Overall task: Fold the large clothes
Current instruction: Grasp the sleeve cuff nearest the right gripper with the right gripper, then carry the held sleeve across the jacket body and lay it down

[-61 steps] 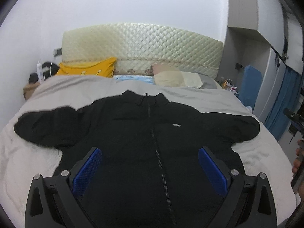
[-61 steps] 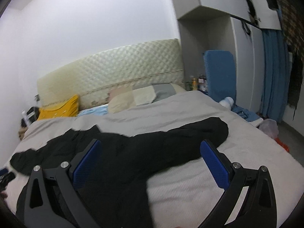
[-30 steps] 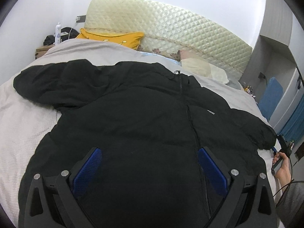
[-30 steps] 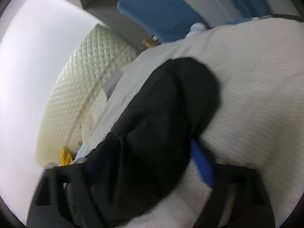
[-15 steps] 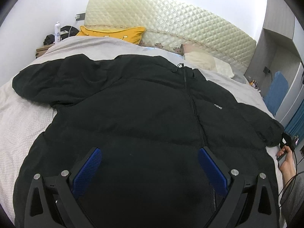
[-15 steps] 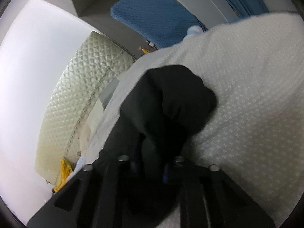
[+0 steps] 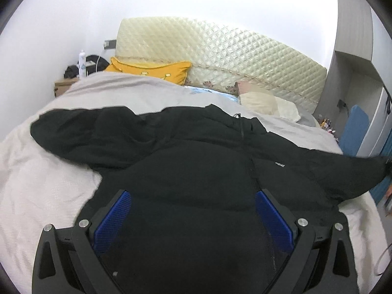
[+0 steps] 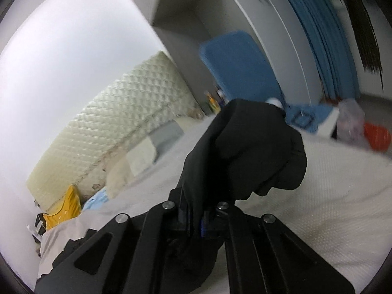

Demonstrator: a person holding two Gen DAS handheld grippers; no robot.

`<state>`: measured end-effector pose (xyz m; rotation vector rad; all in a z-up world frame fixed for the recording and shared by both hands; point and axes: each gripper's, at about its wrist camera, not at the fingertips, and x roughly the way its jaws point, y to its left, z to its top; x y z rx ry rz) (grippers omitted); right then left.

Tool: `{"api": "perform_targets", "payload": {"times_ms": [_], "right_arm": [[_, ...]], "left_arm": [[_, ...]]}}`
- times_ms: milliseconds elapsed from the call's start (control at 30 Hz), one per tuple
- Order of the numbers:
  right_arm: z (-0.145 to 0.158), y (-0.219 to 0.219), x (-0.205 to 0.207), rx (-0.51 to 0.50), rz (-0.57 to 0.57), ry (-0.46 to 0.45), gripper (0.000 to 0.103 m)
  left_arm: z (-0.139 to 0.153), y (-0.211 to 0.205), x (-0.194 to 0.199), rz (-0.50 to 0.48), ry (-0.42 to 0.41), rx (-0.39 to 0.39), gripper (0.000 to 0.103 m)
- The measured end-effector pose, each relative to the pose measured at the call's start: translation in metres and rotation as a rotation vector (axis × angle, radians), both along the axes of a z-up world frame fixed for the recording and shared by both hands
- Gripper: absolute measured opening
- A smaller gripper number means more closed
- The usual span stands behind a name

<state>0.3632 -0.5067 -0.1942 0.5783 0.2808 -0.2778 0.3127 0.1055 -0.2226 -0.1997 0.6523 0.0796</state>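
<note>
A black puffer jacket [image 7: 196, 171] lies face up on the bed, zip closed, both sleeves spread out. My left gripper [image 7: 193, 218] is open, its blue pads [image 7: 112, 218] hovering over the jacket's lower body. My right gripper [image 8: 196, 218] is shut on the end of the jacket's right sleeve [image 8: 247, 152] and holds it lifted off the bed. In the left wrist view that sleeve [image 7: 355, 171] stretches out to the right edge of the bed.
The bed has a pale cover [image 7: 36, 183], a quilted cream headboard [image 7: 220, 56], a yellow pillow [image 7: 152, 71] and beige pillows [image 7: 264, 100]. A nightstand with a bottle [image 7: 82, 63] stands at left. A blue board [image 8: 237, 66], wardrobe and blue curtain [image 8: 318, 29] stand at right.
My right gripper closed on the right sleeve's end and lifted it off the bed. My left gripper drew back a little over the jacket's body and stayed open.
</note>
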Motion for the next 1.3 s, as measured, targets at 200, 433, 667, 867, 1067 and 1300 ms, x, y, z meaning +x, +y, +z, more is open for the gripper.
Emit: {"api": "perform_targets", "payload": {"times_ms": [200, 433, 667, 867, 1067, 1300], "right_arm": [[0.082, 0.097, -0.014, -0.153, 0.039, -0.057, 0.006], [0.122, 0.229, -0.018, -0.322, 0.12, -0.09, 0.006], [0.104, 0.337, -0.004, -0.338, 0.319, -0.103, 0.007], [0.051, 0.436, 0.008, -0.388, 0.498, -0.046, 0.007], [-0.021, 0.51, 0.015, -0.481, 0.672, 0.068, 0.007], [-0.105, 0.553, 0.022, -0.579, 0.782, 0.246, 0.007]], "left_arm": [[0.019, 0.015, -0.023, -0.017, -0.017, -0.054, 0.103], [0.028, 0.031, -0.039, -0.009, -0.069, -0.015, 0.103], [0.037, 0.054, -0.05, 0.053, -0.121, 0.019, 0.103], [0.045, 0.075, -0.057, 0.091, -0.148, 0.001, 0.103], [0.044, 0.098, -0.058, 0.128, -0.155, -0.052, 0.103], [0.033, 0.102, -0.052, 0.111, -0.144, -0.068, 0.103]]}}
